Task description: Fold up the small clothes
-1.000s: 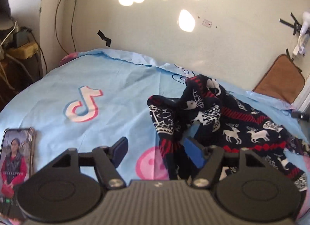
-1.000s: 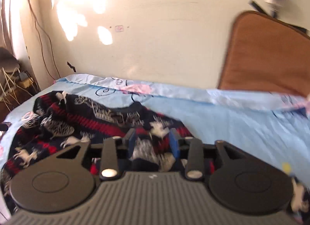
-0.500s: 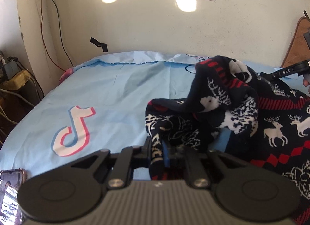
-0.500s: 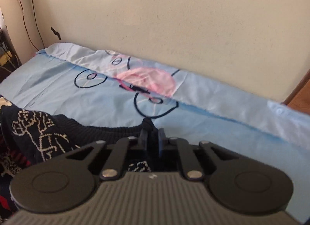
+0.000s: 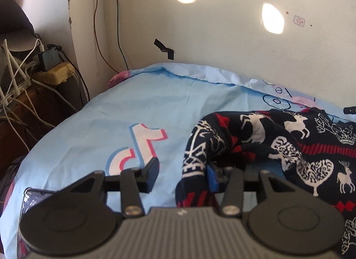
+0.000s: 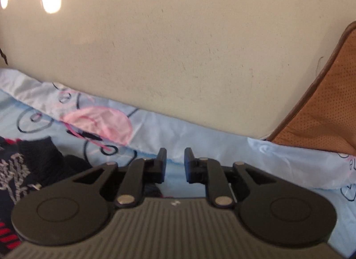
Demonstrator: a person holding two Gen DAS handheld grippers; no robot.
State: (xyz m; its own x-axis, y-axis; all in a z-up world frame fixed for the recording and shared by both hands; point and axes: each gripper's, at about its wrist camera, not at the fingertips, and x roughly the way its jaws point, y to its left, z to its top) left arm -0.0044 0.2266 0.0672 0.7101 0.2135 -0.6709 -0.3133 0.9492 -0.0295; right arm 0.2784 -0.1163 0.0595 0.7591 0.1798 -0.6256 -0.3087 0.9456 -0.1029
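A dark knitted sweater (image 5: 289, 147) with white reindeer and red stripes lies crumpled on the light blue bedsheet (image 5: 111, 125). My left gripper (image 5: 181, 176) is opening; a hanging fold of the sweater sits between its jaws, against the blue right pad (image 5: 211, 177), and the left finger (image 5: 152, 173) stands apart from it. In the right wrist view the sweater (image 6: 33, 165) lies at the lower left. My right gripper (image 6: 174, 163) is opening with only the sheet (image 6: 222, 143) showing in the narrow gap between its jaws.
A phone (image 5: 31, 196) lies on the sheet at the near left. A power strip with tangled cables (image 5: 51, 74) sits beside the bed on the left. The wall (image 6: 178, 47) runs close behind the bed, and a brown padded board (image 6: 322, 114) leans at the right.
Both grippers shut on sweater edges half a second ago and have since let go. The lifted fold has dropped flatter. The right gripper moved off the sweater toward the wall.
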